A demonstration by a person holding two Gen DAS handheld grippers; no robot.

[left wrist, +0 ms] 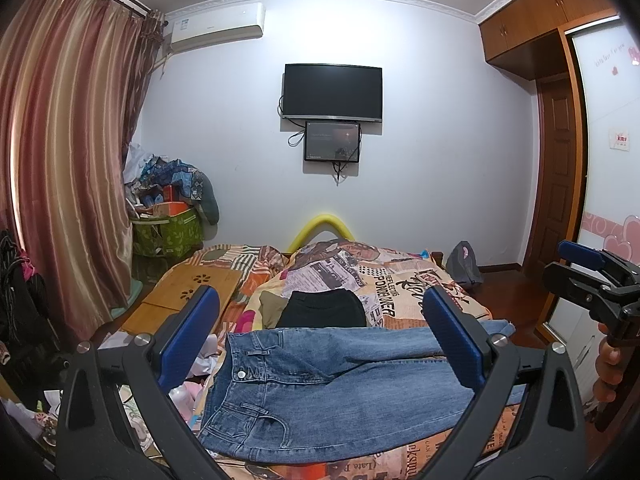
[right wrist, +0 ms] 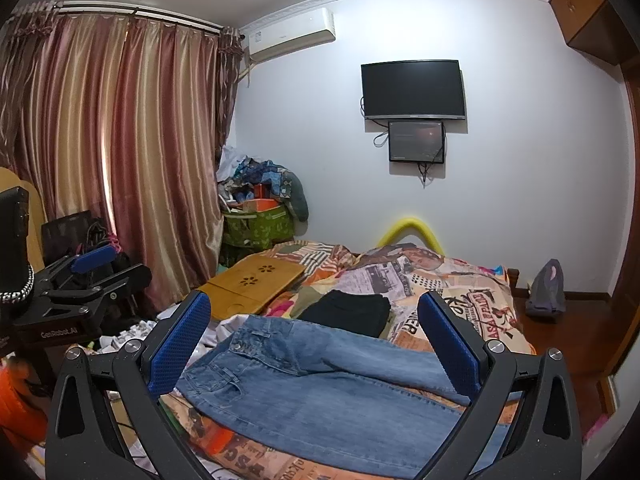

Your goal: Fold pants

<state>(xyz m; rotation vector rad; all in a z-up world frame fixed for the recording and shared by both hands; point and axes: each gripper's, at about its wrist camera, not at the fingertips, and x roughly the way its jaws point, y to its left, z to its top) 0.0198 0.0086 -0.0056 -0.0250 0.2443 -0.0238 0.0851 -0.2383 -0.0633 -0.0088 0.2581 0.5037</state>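
Left wrist view: the left gripper [left wrist: 320, 336] hangs spread wide and empty above the jeans [left wrist: 320, 392], laid flat across the lower centre for folding. Right wrist view: the right gripper [right wrist: 316, 340] likewise gapes empty, probably hovering clear of the denim.

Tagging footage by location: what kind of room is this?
Likely a home bedroom: a bed with jeans on its patterned cover, a wall-mounted TV, and a built-in wardrobe.
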